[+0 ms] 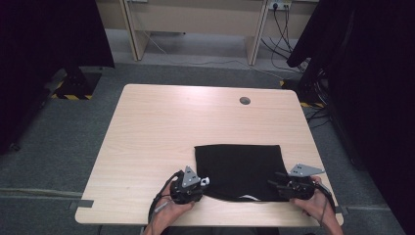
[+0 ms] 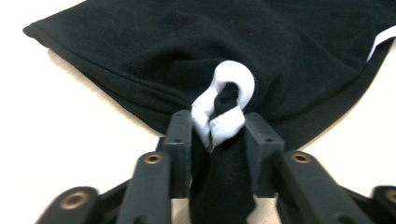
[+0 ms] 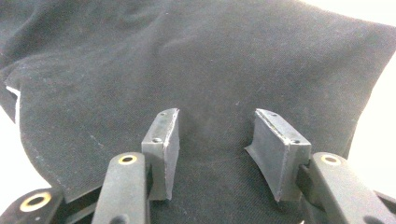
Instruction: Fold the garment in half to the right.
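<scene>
A folded black garment (image 1: pixel 240 169) lies on the near right part of the wooden table (image 1: pixel 161 127). My left gripper (image 1: pixel 201 182) is at the garment's near left corner. In the left gripper view it (image 2: pixel 218 125) is shut on a bunched piece of the black cloth (image 2: pixel 187 46) with a white trim loop (image 2: pixel 224 100) sticking out above the jaws. My right gripper (image 1: pixel 275 184) sits at the garment's near right edge. In the right gripper view it (image 3: pixel 217 128) is open, both jaws resting over the flat black cloth (image 3: pixel 187 56) with nothing pinched between them.
A thin white strip (image 1: pixel 249 198) shows at the garment's near hem. A round cable hole (image 1: pixel 244 100) sits near the table's far edge. Behind the table stand a desk frame (image 1: pixel 195 19), floor cables (image 1: pixel 279 44) and dark curtains (image 1: pixel 372 73).
</scene>
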{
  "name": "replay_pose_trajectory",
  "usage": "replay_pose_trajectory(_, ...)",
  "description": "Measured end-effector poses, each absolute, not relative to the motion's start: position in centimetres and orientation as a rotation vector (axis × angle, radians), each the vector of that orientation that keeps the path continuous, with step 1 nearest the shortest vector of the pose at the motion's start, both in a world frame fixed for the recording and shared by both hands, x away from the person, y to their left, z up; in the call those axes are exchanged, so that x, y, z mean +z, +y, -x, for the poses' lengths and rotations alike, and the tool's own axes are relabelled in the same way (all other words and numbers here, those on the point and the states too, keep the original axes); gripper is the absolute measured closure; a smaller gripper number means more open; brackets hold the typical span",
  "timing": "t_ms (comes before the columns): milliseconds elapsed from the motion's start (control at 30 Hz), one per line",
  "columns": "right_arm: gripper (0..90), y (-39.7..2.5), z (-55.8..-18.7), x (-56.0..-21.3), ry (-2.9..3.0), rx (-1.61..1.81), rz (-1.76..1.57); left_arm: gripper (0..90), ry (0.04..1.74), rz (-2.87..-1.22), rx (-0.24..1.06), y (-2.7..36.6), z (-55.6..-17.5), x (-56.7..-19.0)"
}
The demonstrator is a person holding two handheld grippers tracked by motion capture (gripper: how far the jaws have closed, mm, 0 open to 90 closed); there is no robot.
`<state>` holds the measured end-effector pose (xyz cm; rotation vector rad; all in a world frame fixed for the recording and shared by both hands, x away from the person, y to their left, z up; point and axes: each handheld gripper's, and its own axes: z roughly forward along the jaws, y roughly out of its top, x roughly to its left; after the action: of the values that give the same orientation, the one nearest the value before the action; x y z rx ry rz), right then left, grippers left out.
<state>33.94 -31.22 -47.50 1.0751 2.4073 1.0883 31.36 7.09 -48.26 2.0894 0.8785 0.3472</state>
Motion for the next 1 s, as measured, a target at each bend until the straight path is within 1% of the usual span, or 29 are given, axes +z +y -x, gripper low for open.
replay_pose_trajectory(33, 51.8, -31.2, -33.9, -47.5, 2.408, 1.088, -1.075, 72.8, 0.871, -2.09, 0.341, 7.0, -31.2, -48.3)
replay_pose_trajectory(67, 51.8, -31.2, -33.9, -47.5, 2.408, 1.088, -1.075, 73.8, 0.871, -2.09, 0.341, 7.0, -31.2, -48.3)
replay_pose_trajectory(433, 51.1, -32.2, -34.1, -47.3, 2.388, 1.062, -1.115, 74.3, 0.844, -2.099, 0.333, 5.9, -30.7, -48.3)
replay_pose_trajectory(467, 49.9, -32.2, -34.1, -47.3, 2.39, 1.06, -1.121, 74.3, 0.849, -2.097, 0.333, 5.8, -30.7, -48.3)
replay_pose_trajectory(500, 45.1, -32.2, -34.2, -47.0, 2.391, 1.035, -1.132, 74.2, 0.853, -2.097, 0.33, 5.9, -30.7, -48.2)
replay_pose_trajectory(533, 45.1, -32.2, -34.2, -47.0, 2.391, 1.035, -1.132, 74.2, 0.855, -2.095, 0.327, 5.9, -30.7, -48.3)
replay_pose_trajectory(600, 42.0, -32.0, -34.3, -46.3, 2.352, 1.064, -1.148, 74.3, 0.859, -2.093, 0.328, 5.8, -30.7, -48.3)
replay_pose_trajectory(700, 38.1, -31.2, -34.6, -45.4, 2.328, 1.143, -1.151, 74.3, 0.861, -2.093, 0.331, 5.8, -30.7, -48.3)
replay_pose_trajectory(800, 37.1, -30.3, -34.9, -44.8, 2.336, 1.17, -1.123, 74.3, 0.863, -2.092, 0.331, 5.8, -30.7, -48.3)
replay_pose_trajectory(933, 35.5, -27.3, -36.1, -43.4, 2.35, 1.222, -1.062, 74.2, 0.878, -2.084, 0.323, 5.8, -30.7, -48.3)
replay_pose_trajectory(967, 35.5, -27.3, -36.1, -43.4, 2.35, 1.222, -1.062, 74.2, 0.878, -2.084, 0.323, 5.8, -30.7, -48.3)
replay_pose_trajectory(1000, 35.4, -26.1, -36.7, -43.1, 2.362, 1.229, -1.035, 74.2, 0.88, -2.082, 0.322, 5.9, -30.7, -48.3)
